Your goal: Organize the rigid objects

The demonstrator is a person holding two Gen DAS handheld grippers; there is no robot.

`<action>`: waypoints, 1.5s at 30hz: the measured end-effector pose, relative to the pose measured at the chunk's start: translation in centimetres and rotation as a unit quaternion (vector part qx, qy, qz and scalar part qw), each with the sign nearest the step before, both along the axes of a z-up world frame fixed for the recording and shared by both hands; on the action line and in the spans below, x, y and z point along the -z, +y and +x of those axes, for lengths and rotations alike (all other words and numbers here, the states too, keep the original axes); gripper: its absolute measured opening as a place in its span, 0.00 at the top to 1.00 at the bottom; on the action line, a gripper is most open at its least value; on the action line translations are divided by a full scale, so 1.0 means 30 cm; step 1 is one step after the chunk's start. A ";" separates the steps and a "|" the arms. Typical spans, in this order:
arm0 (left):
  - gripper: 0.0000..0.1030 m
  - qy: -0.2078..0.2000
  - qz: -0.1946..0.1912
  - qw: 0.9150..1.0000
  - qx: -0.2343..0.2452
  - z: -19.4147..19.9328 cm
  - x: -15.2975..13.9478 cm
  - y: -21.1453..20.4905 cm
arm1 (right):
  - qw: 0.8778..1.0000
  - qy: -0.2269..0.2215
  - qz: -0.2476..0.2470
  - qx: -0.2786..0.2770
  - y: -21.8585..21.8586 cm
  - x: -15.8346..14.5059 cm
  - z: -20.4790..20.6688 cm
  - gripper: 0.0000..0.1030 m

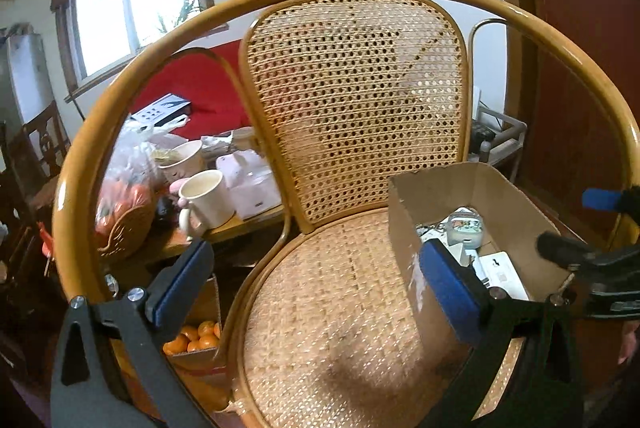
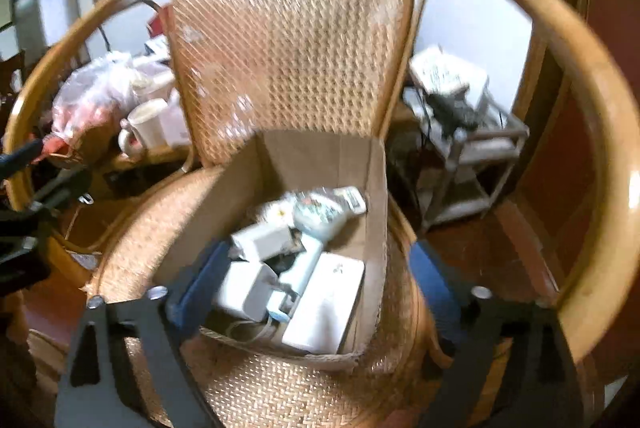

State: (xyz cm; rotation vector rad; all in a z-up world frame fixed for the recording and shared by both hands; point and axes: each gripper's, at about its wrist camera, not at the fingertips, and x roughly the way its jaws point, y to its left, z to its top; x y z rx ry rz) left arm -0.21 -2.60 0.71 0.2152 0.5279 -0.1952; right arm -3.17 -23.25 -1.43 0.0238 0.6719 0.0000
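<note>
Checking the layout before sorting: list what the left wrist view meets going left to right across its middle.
Basket of oranges → white mug → pink-white boxes → chair's cane backrest → cardboard box holding small white items, on the chair seat.

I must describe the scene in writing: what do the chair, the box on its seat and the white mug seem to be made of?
The chair looks like rattan: a glossy bent-cane frame, an open woven-cane back, a tighter woven seat. The box appears to be plain brown cardboard, matte, with raw cut edges. The white mug seems glazed ceramic, judging by its thick wall and soft sheen.
</note>
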 end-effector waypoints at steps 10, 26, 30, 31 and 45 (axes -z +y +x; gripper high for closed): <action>0.00 0.015 -0.023 0.999 -0.033 -0.039 0.047 0.092 | 0.998 -0.058 -0.010 -0.026 0.051 -0.078 -0.127 0.00; 0.00 0.011 0.009 0.999 -0.048 -0.043 0.063 0.102 | 0.998 -0.065 0.021 -0.005 0.001 -0.075 -0.162 0.00; 0.00 0.010 0.011 0.999 -0.045 -0.045 0.063 0.096 | 0.998 -0.063 0.019 -0.002 -0.002 -0.074 -0.162 0.00; 0.00 0.009 0.011 0.999 -0.045 -0.045 0.063 0.095 | 0.998 -0.062 0.019 -0.002 -0.002 -0.073 -0.161 0.00; 0.00 -0.006 0.014 0.998 -0.056 -0.055 0.052 0.100 | 0.999 -0.047 0.012 0.008 -0.008 -0.057 -0.144 0.00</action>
